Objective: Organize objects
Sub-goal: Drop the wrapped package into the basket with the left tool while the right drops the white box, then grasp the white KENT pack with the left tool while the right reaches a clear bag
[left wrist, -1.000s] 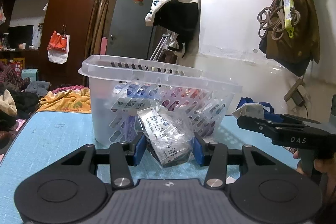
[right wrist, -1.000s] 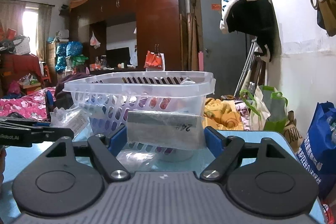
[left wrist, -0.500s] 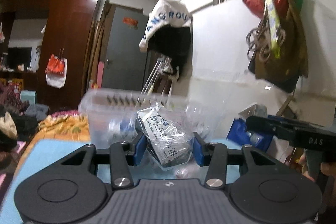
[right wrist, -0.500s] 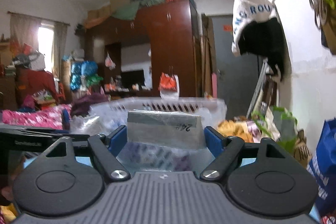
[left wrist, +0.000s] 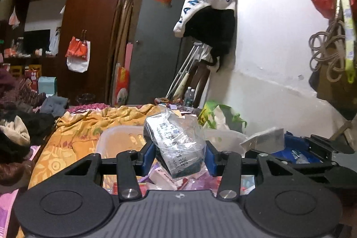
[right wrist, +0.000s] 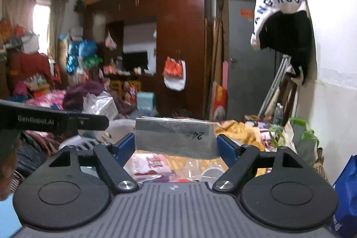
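My left gripper (left wrist: pixel 179 156) is shut on a clear plastic packet with printed Chinese text (left wrist: pixel 176 144) and holds it above the translucent plastic basket (left wrist: pixel 118 135). My right gripper (right wrist: pixel 176 146) is shut on a flat silver-grey packet marked "24" (right wrist: pixel 174 137), also above the basket, whose packets (right wrist: pixel 151 163) show below. The right gripper and its grey packet (left wrist: pixel 265 139) show at the right of the left wrist view. The left gripper's arm (right wrist: pixel 55 119) crosses the left of the right wrist view.
A bed with an orange-yellow blanket (left wrist: pixel 84 126) and clothes lies behind the basket. A brown wardrobe (right wrist: pixel 180 48), a grey door (left wrist: pixel 156 41) and a hanging cap (left wrist: pixel 207 6) stand further back. A blue bag (right wrist: pixel 345 189) sits at the right.
Both grippers have risen with their packets, from in front of the basket's side at table level to above its rim. The basket's inside now shows below them.
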Demonstrator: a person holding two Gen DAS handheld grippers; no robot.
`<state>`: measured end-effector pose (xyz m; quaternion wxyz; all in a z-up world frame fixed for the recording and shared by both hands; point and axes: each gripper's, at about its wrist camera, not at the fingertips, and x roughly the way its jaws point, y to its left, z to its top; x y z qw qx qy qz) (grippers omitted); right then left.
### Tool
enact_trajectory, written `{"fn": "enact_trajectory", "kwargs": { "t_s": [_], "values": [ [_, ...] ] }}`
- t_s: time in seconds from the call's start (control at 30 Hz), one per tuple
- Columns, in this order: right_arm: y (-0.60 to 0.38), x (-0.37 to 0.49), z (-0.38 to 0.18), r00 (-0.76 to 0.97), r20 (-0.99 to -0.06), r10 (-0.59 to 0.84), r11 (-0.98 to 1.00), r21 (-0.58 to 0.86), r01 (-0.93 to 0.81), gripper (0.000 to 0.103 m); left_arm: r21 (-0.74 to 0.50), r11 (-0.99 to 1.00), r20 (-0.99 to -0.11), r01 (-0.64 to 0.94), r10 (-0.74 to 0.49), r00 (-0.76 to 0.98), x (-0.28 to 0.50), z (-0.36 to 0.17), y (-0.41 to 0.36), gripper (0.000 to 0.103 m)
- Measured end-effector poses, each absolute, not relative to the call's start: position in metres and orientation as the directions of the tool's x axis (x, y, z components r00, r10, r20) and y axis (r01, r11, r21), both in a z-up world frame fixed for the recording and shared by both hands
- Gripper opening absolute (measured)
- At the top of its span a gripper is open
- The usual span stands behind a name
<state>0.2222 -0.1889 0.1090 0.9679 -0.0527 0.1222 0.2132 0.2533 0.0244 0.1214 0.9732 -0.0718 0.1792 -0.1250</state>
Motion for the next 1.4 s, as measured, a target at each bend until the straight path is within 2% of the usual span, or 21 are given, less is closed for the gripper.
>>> {"fn": "enact_trajectory", "kwargs": {
  "t_s": [0.03,0.07,0.1,0.17,0.23,0.37,0.43,0.53,0.7,0.97,1.23,1.3,1.37,1.4],
  "values": [
    [-0.187,0.227,0.107,0.877,-0.261,0.404,0.902,-0.048,-0.429,0.082,-0.186,0.958,-0.334,0.216,-0.269,0.903,0.256,0.12,0.025,0.057],
    [-0.188,0.227,0.105,0.874,-0.254,0.414,0.898,-0.044,-0.439,0.084,-0.19,0.956,-0.34,0.223,-0.278,0.898,0.26,0.117,0.026,0.077],
    [-0.187,0.228,0.103,0.867,-0.249,0.431,0.89,-0.04,-0.454,0.086,-0.184,0.957,-0.345,0.225,-0.277,0.897,0.264,0.115,0.025,0.085],
    [-0.183,0.231,0.1,0.869,-0.254,0.425,0.89,-0.06,-0.453,0.096,-0.16,0.973,-0.358,0.165,-0.213,0.909,0.27,0.112,0.026,0.087],
    [-0.183,0.223,0.098,0.887,-0.249,0.389,0.904,-0.084,-0.42,0.103,-0.165,0.973,-0.373,0.161,-0.213,0.903,0.266,0.11,0.031,0.087],
    [-0.203,0.187,0.098,0.864,-0.239,0.444,0.887,-0.023,-0.462,0.103,-0.182,0.958,-0.307,0.222,-0.27,0.913,0.209,0.108,0.039,0.087],
    [-0.212,0.17,0.096,0.867,-0.258,0.427,0.897,-0.001,-0.442,0.103,-0.175,0.95,-0.295,0.257,-0.299,0.907,0.177,0.098,0.034,0.091],
    [-0.226,0.145,0.083,0.871,-0.276,0.406,0.907,0.01,-0.42,0.103,-0.158,0.938,-0.323,0.31,-0.345,0.881,0.139,0.071,0.017,0.092],
    [-0.241,0.127,0.058,0.879,-0.303,0.368,0.923,0.006,-0.385,0.103,-0.111,0.89,-0.433,0.441,-0.443,0.785,0.112,0.026,-0.018,0.091],
    [-0.249,0.142,0.049,0.858,-0.349,0.377,0.923,0.07,-0.378,0.103,-0.074,0.868,-0.553,0.491,-0.445,0.704,0.12,-0.007,-0.052,0.088],
    [-0.249,0.139,0.036,0.84,-0.374,0.393,0.917,0.092,-0.388,0.103,-0.029,0.874,-0.611,0.486,-0.4,0.683,0.133,-0.007,-0.071,0.088],
    [-0.248,0.14,0.035,0.842,-0.375,0.387,0.919,0.089,-0.383,0.103,-0.013,0.875,-0.615,0.484,-0.389,0.686,0.134,-0.007,-0.073,0.084],
    [-0.248,0.14,0.034,0.841,-0.379,0.385,0.92,0.085,-0.383,0.103,0.009,0.872,-0.602,0.489,-0.386,0.7,0.129,-0.007,-0.073,0.062],
    [-0.248,0.141,0.034,0.839,-0.383,0.387,0.919,0.088,-0.383,0.103,0.009,0.869,-0.597,0.495,-0.392,0.7,0.126,-0.007,-0.071,0.062]
  ]
}}
